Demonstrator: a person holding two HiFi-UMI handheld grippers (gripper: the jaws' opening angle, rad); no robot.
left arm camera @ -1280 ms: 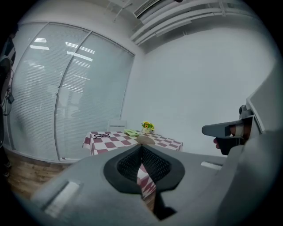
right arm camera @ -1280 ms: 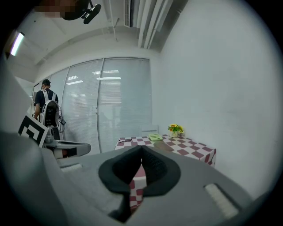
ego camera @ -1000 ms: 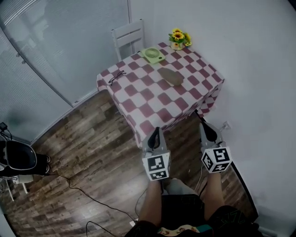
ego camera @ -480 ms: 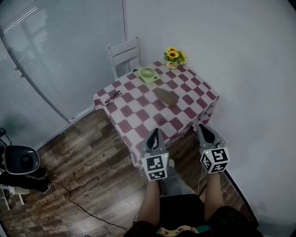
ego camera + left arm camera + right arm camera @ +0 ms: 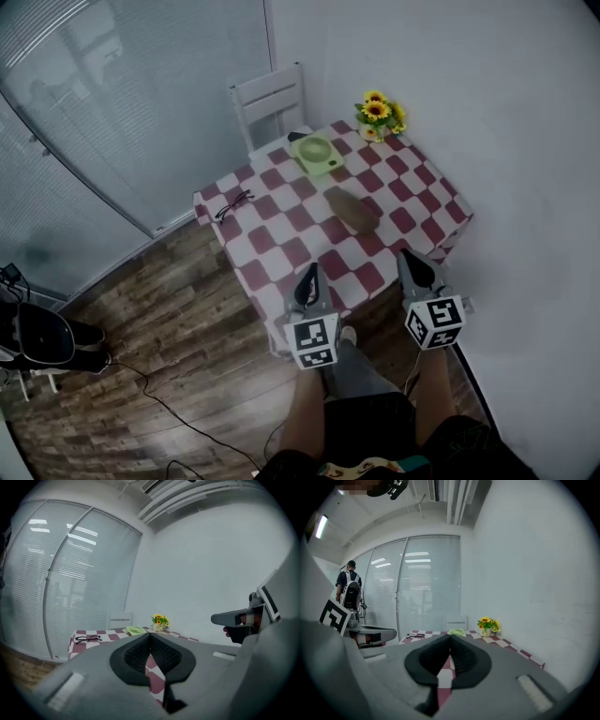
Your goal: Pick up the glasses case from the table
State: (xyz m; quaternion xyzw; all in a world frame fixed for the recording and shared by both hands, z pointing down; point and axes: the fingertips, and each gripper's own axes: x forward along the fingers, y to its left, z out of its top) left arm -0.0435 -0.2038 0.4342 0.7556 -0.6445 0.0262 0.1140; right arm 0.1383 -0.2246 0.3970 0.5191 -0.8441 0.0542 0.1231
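A brown oval glasses case lies near the middle of the red-and-white checked table, seen in the head view. My left gripper hovers at the table's near edge, its jaws shut with nothing between them. Over the near right corner my right gripper is also shut and empty. Both point toward the table, short of the case. In the two gripper views the case is hidden behind the jaws.
A pair of black glasses lies at the table's left corner. A green dish and a pot of sunflowers stand at the far side, with a white chair behind. A white wall runs along the right, a glass partition on the left.
Both grippers have moved toward the table, from over the wooden floor to its near edge. Their jaws stayed shut.
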